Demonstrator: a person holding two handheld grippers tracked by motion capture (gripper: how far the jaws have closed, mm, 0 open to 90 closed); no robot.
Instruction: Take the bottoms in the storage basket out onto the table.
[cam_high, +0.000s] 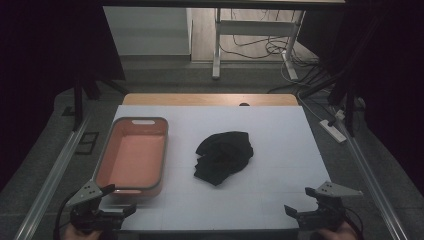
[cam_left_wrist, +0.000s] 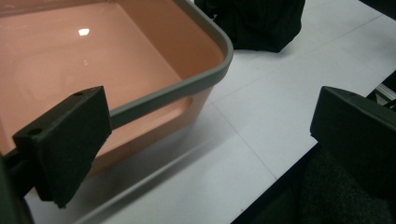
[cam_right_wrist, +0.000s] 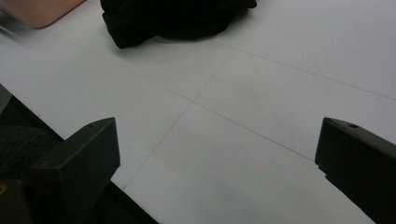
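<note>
A salmon-pink tub (cam_high: 134, 155) with a grey rim sits empty on the left half of the white table (cam_high: 280, 135). A crumpled black cloth (cam_high: 223, 155) lies near the table's middle, to the right of the tub. My left gripper (cam_high: 119, 199) hovers at the tub's near corner, open and holding nothing. In the left gripper view the gripper (cam_left_wrist: 210, 135) stands beside the tub's rim (cam_left_wrist: 187, 86), with the cloth (cam_left_wrist: 257, 23) beyond. My right gripper (cam_high: 300, 201) is open over the near right edge. In the right gripper view the gripper (cam_right_wrist: 219, 158) faces bare table, and farther off lie the cloth (cam_right_wrist: 173, 16) and a tub corner (cam_right_wrist: 42, 9).
Metal rails (cam_high: 55, 175) run along both sides of the table. Beyond the far edge stand a white desk frame (cam_high: 217, 45) and floor cables (cam_high: 260, 47). A power strip (cam_high: 334, 129) lies on the floor at the right. Bare white surface lies between the cloth and the near edge.
</note>
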